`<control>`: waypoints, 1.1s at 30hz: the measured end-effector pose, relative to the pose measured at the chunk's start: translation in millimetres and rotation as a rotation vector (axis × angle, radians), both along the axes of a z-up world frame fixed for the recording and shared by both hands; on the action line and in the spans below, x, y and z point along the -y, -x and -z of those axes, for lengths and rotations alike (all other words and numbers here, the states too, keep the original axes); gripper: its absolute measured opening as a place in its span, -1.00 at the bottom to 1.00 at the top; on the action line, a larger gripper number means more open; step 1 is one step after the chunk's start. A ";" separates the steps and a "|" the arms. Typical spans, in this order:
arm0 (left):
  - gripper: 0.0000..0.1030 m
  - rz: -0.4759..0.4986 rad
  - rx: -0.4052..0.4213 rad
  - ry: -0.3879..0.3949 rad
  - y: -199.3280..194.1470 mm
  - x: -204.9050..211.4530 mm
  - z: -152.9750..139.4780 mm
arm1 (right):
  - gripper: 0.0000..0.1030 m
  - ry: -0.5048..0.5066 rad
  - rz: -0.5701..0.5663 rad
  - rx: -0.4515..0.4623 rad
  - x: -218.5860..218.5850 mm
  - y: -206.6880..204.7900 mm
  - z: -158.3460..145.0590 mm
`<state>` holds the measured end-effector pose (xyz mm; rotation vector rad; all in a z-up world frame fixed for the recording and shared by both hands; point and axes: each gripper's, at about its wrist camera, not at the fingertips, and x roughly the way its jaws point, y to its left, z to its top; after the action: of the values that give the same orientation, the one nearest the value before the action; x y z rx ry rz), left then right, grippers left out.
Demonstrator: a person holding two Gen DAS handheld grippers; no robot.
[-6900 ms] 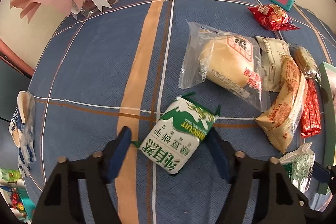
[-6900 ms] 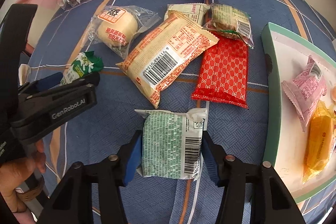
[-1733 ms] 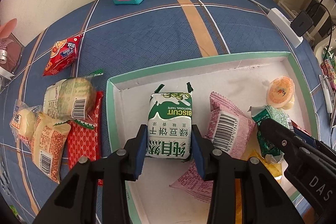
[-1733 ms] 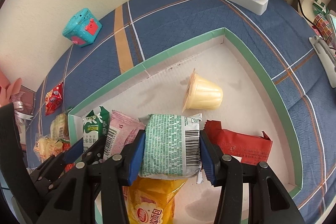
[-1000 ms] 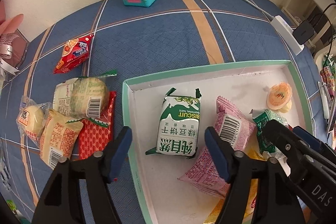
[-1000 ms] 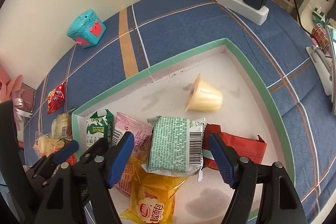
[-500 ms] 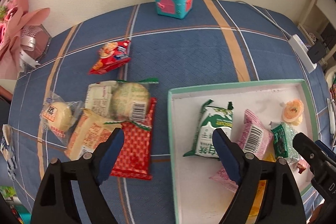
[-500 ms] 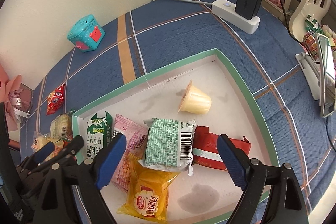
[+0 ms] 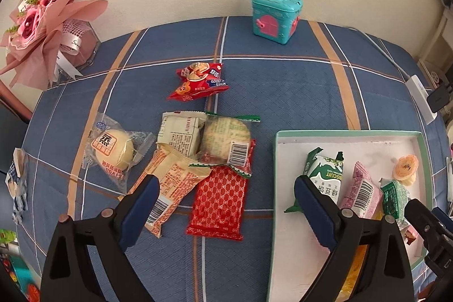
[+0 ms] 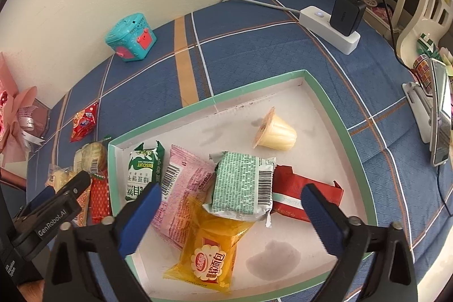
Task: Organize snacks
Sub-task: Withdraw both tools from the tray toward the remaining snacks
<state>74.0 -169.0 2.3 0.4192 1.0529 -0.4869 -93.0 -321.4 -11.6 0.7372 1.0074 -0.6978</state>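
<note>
lying under it all: blue checked cloth (image 9: 283, 92) with orange and white lines
tray: white box tray with a green rim (image 10: 325, 101), on the cloth
left gripper (image 9: 226, 205): jaws opening wide, nothing held, over the loose pile
right gripper (image 10: 230, 210): jaws opening wide over the tray, the green and white dotted packet (image 10: 240, 186) lies free between them
in the tray: green and white biscuit packet (image 10: 143, 171), pink packet (image 10: 184, 183), yellow packet (image 10: 209, 254), red packet (image 10: 300, 197), small pudding cup (image 10: 276, 135)
on the cloth: red patterned packet (image 9: 220, 200), round bun in a clear bag (image 9: 114, 150)

Snack packets (image 10: 243, 183) in green-rimmed tray (image 10: 325, 101)
</note>
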 end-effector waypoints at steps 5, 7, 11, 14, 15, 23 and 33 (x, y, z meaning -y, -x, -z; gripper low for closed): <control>0.87 -0.020 -0.017 0.033 -0.6 -10.1 -0.1 | 1.00 0.001 -0.006 0.005 -1.2 -0.9 -0.6; 0.87 -0.026 -0.021 0.036 -0.6 -13.9 -0.1 | 1.00 0.003 -0.012 0.008 -2.7 -1.6 -1.2; 0.87 -0.036 -0.029 0.063 -1.8 -23.8 -3.7 | 1.00 0.022 -0.026 0.002 -7.5 -4.7 -3.6; 0.87 -0.076 -0.053 0.088 -5.1 -34.2 -7.1 | 1.00 0.031 -0.037 -0.007 -10.5 -7.5 -4.2; 0.87 -0.089 -0.059 0.092 -6.4 -37.2 -7.3 | 1.00 0.039 -0.040 -0.015 -11.6 -8.6 -4.3; 0.86 -0.172 0.029 0.070 -11.9 -63.4 -19.0 | 1.00 0.055 -0.089 -0.030 -29.5 -24.2 -6.2; 0.86 -0.306 0.039 0.079 -35.9 -119.4 -27.6 | 1.00 0.027 -0.197 0.013 -74.0 -61.5 -8.0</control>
<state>109.9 -49.6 29.9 0.1918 1.0348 -0.2447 -31.5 -247.4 -3.6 0.6089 1.0409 -0.5341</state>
